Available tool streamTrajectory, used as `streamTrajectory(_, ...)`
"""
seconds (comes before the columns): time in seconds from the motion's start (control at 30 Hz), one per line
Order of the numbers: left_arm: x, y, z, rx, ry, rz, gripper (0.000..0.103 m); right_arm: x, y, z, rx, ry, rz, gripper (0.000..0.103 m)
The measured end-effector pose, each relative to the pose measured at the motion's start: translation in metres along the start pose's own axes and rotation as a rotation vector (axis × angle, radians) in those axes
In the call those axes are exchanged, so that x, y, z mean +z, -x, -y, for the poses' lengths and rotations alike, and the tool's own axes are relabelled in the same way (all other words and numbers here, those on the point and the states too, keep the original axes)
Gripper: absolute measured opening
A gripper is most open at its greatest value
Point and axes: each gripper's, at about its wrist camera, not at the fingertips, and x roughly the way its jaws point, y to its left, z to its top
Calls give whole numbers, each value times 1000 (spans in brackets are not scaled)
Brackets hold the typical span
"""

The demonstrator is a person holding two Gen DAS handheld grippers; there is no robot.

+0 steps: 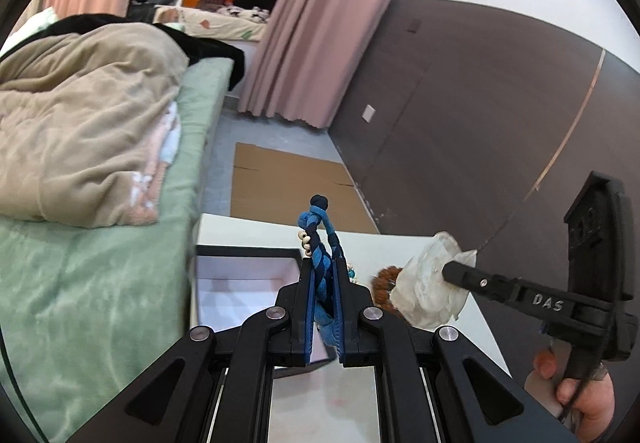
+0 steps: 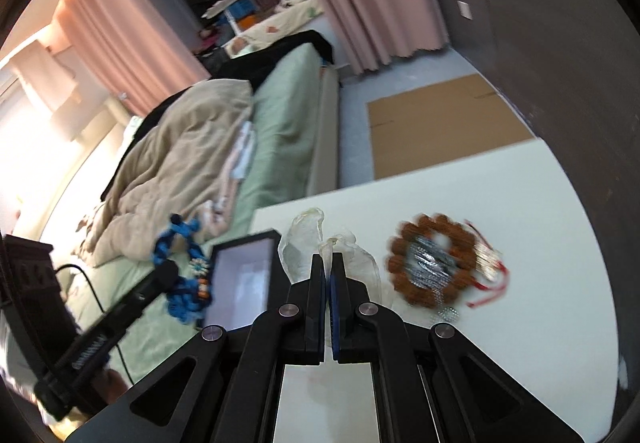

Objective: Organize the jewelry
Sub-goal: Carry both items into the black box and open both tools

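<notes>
Left wrist view, starting at the left of the frame: the bed [image 1: 100, 263] fills that side, and just right of it the open box [image 1: 240, 283] sits at the table [image 1: 320, 403] edge, its pale inside showing. At centre your left gripper [image 1: 323, 275] is pinching the blue braided bracelet [image 1: 320, 239], whose knotted end stands up above the fingertips. At lower right your right gripper [image 1: 452, 269] has its tip buried in a clear plastic bag [image 1: 424, 291], with the brown bead bracelet [image 1: 384, 287] partly hidden behind it.

In the right wrist view, the blue bracelet hangs at left beyond the table edge, over the bed. The box sits centre left, and the right gripper's jaws at centre are pressed together on a thin fold of the bag. The brown bracelet lies on the table at right, on a silvery piece, with a red cord trailing beside it.

Your risks, as I judge them: the bag film is slippery and only a sliver is caught, so a quick lift could let it slide free. The blue bracelet dangles off the table, so any loosening drops it onto the bedding. The bag's loose edge could also drag the brown bracelet.
</notes>
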Motion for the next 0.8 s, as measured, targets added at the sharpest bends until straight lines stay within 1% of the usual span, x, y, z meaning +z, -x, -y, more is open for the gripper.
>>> streamTrajectory(0.07, 2, 2, -7, -1, 23, 2, 8, 5, -3, -10, 19, 14, 17, 4)
streamTrajectory(0.2, 5, 6, -16, 16, 35, 13, 8, 5, -11, -17, 93, 6, 39, 4)
streamTrajectory(0.33, 9, 6, -28, 34, 63, 11, 8, 2, -34, -22, 179, -32, -11, 4)
streamTrajectory(0.43, 12, 6, -36, 48, 77, 13, 8, 2, -48, -28, 293, -83, -50, 4)
streamTrajectory(0.47, 13, 4, -38, 50, 82, 12, 8, 1, -52, -30, 320, -88, -61, 7)
streamTrajectory(0.5, 13, 3, -39, 53, 86, 9, 8, 1, -58, -32, 319, -84, -80, 12)
streamTrajectory(0.57, 13, 0, -40, 56, 90, -1, 8, -1, -65, -30, 291, -92, -108, 60)
streamTrajectory(0.6, 12, -2, -39, 56, 89, -9, 8, -2, -65, -26, 285, -105, -101, 67)
streamTrajectory(0.63, 11, -5, -38, 55, 85, -18, 8, -3, -63, -21, 273, -114, -92, 70)
streamTrajectory(0.73, 9, -11, -31, 62, 66, -42, 8, 0, -56, -10, 246, -118, -97, 70)
streamTrajectory(0.8, 8, -15, -27, 61, 67, -52, 8, 1, -46, 1, 219, -127, -83, 70)
